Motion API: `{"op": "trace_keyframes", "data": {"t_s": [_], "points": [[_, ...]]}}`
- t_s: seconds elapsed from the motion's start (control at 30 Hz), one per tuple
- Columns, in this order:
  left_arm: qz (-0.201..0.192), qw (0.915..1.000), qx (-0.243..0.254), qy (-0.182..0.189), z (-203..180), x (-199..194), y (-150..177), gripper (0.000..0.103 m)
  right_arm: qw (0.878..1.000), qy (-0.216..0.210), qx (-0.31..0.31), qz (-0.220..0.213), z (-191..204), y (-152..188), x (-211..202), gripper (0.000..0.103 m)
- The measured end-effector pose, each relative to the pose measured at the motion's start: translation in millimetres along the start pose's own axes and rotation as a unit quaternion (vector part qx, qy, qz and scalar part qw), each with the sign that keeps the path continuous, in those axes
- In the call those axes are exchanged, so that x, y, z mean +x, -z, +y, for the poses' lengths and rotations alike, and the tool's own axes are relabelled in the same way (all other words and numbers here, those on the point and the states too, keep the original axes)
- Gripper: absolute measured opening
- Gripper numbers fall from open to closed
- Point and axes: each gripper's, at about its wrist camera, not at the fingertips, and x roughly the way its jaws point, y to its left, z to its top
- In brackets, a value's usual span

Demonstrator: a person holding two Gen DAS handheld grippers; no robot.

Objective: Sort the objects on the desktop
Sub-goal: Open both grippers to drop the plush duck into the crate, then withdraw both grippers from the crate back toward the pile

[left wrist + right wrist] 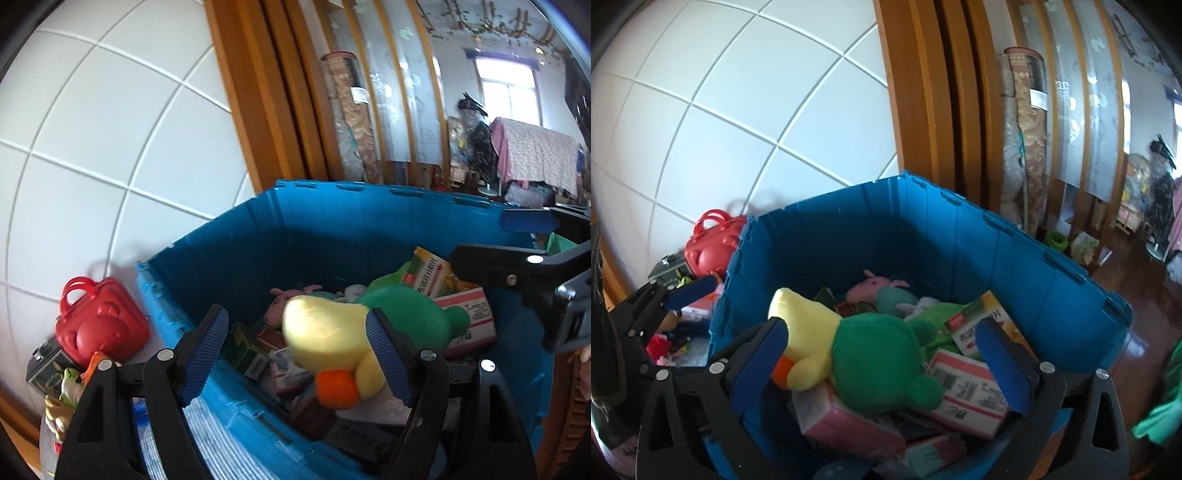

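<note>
We see a blue crate (997, 258) standing against a white tiled wall (720, 110), and both our tools hang over its open top. The left tool (295, 356) is spread open with nothing pressed between its ribbed blue pads; through the gap the left wrist view shows the crate's near wall and the yellow part of a plush toy (332, 332) lying inside. The right tool (882, 363) stands at its widest, released, its pads clear on either side of the same plush toy (871, 354), which rests on top of the pile in the crate and touches neither pad. The toy has a yellow body, a green head and an orange foot, and it lies on its side across several boxes. Just beside its green head sits a white and pink carton (964, 395) with a barcode, and behind that a yellow and green medicine box (982, 321) leans toward the far wall. A small pink plush (875, 286) lies deeper in the crate.

Outside the crate, to its left by the wall, a red toy handbag (99, 321) stands among other small things; we cannot make those out clearly. In the left wrist view the right tool enters from the right edge above the crate.
</note>
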Motion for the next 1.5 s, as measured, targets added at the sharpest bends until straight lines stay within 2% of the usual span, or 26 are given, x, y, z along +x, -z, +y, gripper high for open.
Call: {"op": "trace_keyframes", "data": {"t_s": [0.2,0.33,0.57,0.77,1.03,1.17,1.37,1.5], "points": [[-0.015,0.9989,-0.030,-0.034,35,-27,18,0.081,1.000,-0.002,-0.004,-0.011,26,-3,-12,0.103],[-0.016,0.9966,-0.062,-0.051,68,-47,36,0.081,0.999,-0.011,-0.024,-0.024,60,-3,-22,0.103],[-0.005,0.9892,-0.114,-0.092,133,-79,79,0.081,0.994,-0.070,-0.076,-0.040,142,-2,-31,0.103],[0.030,0.9758,-0.165,-0.141,199,-100,133,0.081,0.985,-0.124,-0.115,-0.019,219,7,-10,0.103],[0.086,0.9433,-0.239,-0.213,297,-125,219,0.081,0.967,-0.193,-0.157,0.059,325,36,56,0.103],[0.116,0.9215,-0.276,-0.247,346,-130,264,0.081,0.954,-0.217,-0.181,0.097,379,55,92,0.103],[0.168,0.8812,-0.340,-0.283,420,-126,336,0.081,0.933,-0.235,-0.220,0.160,454,82,155,0.103],[0.203,0.8496,-0.381,-0.303,465,-128,386,0.081,0.917,-0.243,-0.247,0.197,500,99,190,0.103]]}}
